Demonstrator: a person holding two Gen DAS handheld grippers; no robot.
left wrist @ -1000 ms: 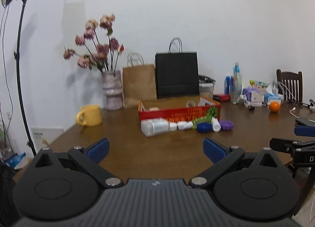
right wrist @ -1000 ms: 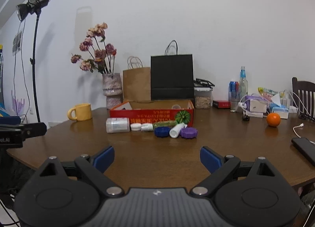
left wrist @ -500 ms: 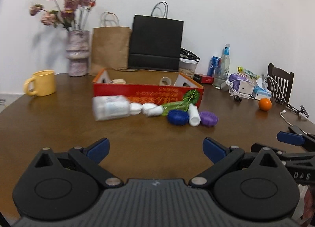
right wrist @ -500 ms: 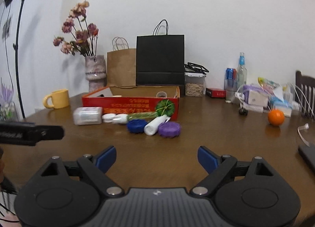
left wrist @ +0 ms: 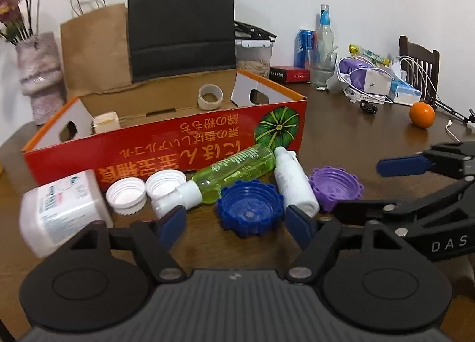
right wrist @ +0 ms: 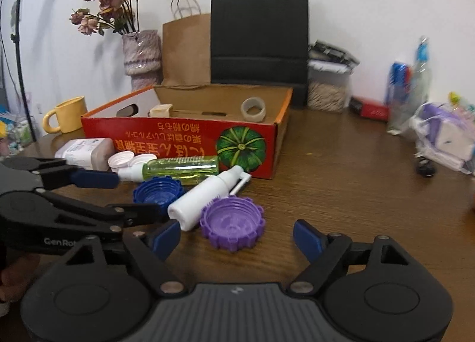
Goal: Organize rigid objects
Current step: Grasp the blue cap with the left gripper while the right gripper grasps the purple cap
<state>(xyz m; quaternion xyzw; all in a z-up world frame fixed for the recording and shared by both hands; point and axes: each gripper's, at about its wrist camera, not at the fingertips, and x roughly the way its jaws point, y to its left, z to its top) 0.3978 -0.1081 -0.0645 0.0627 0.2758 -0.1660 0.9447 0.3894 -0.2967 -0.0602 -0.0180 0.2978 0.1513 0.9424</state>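
Grippers both wide, empty: left gripper frames blue cap; right gripper frames purple cap; drop straight, pinch rims w/o nudging white bottle, lift into box.

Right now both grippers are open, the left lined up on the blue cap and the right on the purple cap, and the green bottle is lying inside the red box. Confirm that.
One error: the green bottle lies on the table in front of the red box, not inside, as the left wrist view shows. The rest holds: the left gripper is open at the blue cap, the right gripper open at the purple cap.

Two white caps, one blue cap, one purple cap, three bottles, one box.
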